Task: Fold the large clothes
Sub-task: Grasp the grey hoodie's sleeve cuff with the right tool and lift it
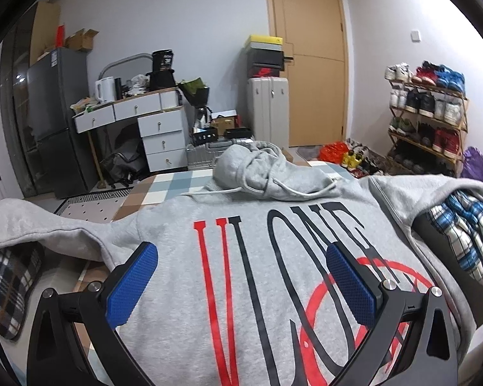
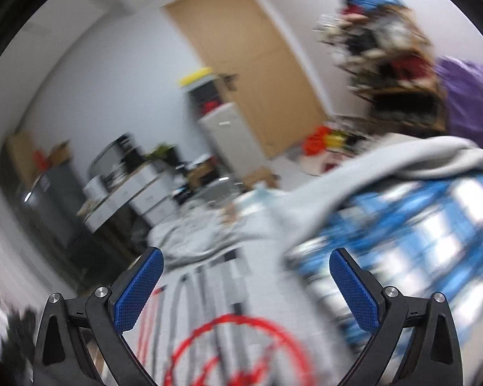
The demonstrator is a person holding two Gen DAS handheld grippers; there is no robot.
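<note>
Overhead, two spread grippers (left (image 1: 241, 251), right (image 2: 246, 254)) above one hoodie (image 1: 273, 225).

The right wrist view is motion-blurred throughout; the grey hoodie's (image 1: 241, 273) near hem is cut off.

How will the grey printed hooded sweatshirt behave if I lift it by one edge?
The grey printed hooded sweatshirt will probably flop and drape: its hood lies crumpled and its sleeve sags. It looks thick, so likely heavyish. The loose drawstring may dangle.
</note>
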